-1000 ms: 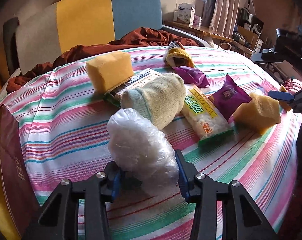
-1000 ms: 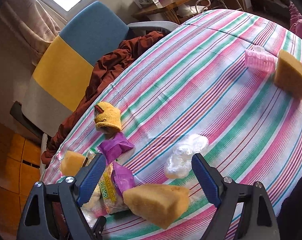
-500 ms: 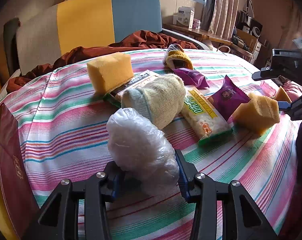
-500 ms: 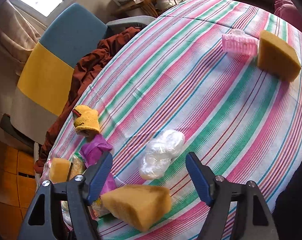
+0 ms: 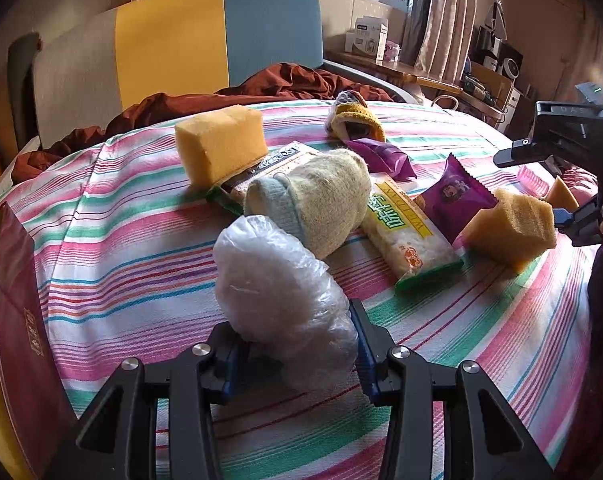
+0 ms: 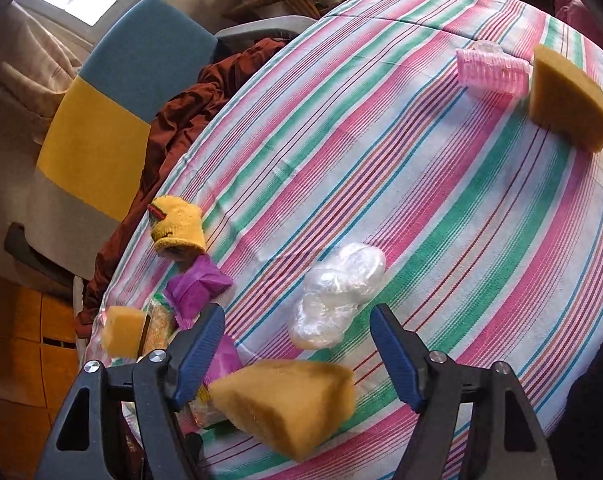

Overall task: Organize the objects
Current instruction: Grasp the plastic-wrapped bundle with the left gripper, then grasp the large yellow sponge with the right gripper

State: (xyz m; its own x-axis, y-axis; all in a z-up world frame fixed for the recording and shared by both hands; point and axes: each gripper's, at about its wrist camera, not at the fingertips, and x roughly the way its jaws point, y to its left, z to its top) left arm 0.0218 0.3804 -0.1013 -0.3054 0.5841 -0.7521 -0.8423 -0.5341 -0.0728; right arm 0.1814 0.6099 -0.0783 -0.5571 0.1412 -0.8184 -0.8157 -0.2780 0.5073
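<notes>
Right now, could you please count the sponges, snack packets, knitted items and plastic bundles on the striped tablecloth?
Sponges: 3
Snack packets: 4
Knitted items: 2
Plastic bundles: 2
Total: 11

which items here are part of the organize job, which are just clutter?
In play:
- clear plastic bundle in left claw
- second plastic bundle ahead of right claw, jaws closing, nothing gripped
- sponges, snack packets, knit socks

Lying about:
- chair
- brown cloth
</notes>
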